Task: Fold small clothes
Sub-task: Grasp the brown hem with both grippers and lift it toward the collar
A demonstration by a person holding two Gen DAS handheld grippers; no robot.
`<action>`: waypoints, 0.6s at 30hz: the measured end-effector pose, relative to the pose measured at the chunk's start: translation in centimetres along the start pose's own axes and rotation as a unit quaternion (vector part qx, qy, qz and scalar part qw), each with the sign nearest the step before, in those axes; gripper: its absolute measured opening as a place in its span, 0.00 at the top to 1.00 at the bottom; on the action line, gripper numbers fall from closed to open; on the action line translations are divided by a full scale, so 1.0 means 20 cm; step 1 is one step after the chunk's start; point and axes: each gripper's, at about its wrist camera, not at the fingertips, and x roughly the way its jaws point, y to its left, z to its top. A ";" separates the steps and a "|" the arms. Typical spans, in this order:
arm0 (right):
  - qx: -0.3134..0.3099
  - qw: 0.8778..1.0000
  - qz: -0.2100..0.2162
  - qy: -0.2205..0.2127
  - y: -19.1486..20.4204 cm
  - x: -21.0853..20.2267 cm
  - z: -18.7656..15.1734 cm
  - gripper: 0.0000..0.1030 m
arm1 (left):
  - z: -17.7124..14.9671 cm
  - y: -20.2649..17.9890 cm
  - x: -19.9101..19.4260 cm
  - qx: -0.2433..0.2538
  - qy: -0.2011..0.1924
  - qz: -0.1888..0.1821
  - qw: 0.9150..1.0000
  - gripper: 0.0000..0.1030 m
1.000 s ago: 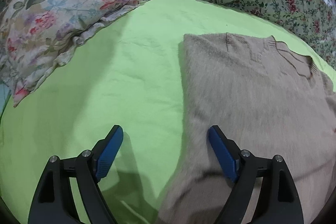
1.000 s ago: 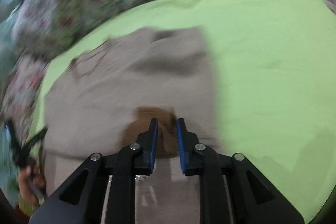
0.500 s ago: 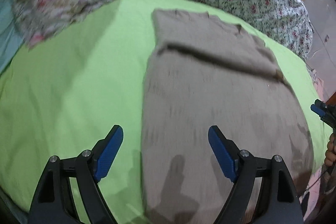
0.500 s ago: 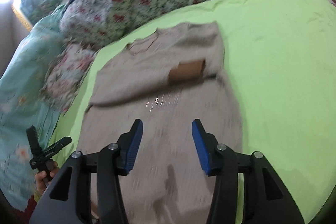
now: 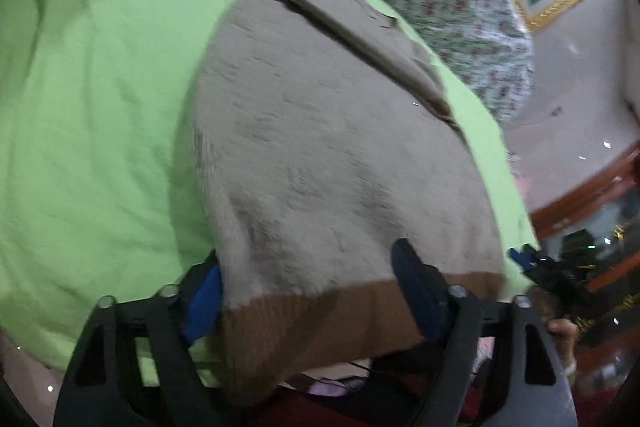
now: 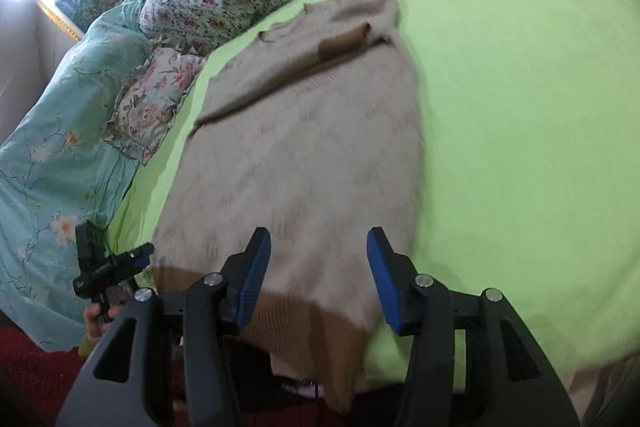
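While sweater (image 6: 296, 163) lies flat, both tongs agape.

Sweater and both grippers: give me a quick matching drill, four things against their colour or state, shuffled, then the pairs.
Things:
1. sweater
2. hem band
3. sheet
4. left gripper

States:
A. lime green
B. open, fingers straddling the hem corner
C. beige, sleeves folded across the chest
D. brown, hanging over the bed edge

Pairs: 1-C, 2-D, 3-A, 4-B. The right gripper is open too.
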 end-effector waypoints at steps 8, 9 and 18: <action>0.029 0.997 0.055 0.046 -0.11 0.06 -0.18 0.42 | -0.03 0.06 0.01 0.013 0.026 -0.026 0.999 0.35; 0.029 0.996 0.074 0.050 -0.10 0.10 -0.19 0.42 | -0.03 0.05 0.02 0.021 0.028 -0.028 0.999 0.35; 0.010 0.993 0.089 0.080 -0.08 0.25 -0.21 0.91 | -0.06 0.05 0.06 0.048 0.072 -0.040 0.995 0.88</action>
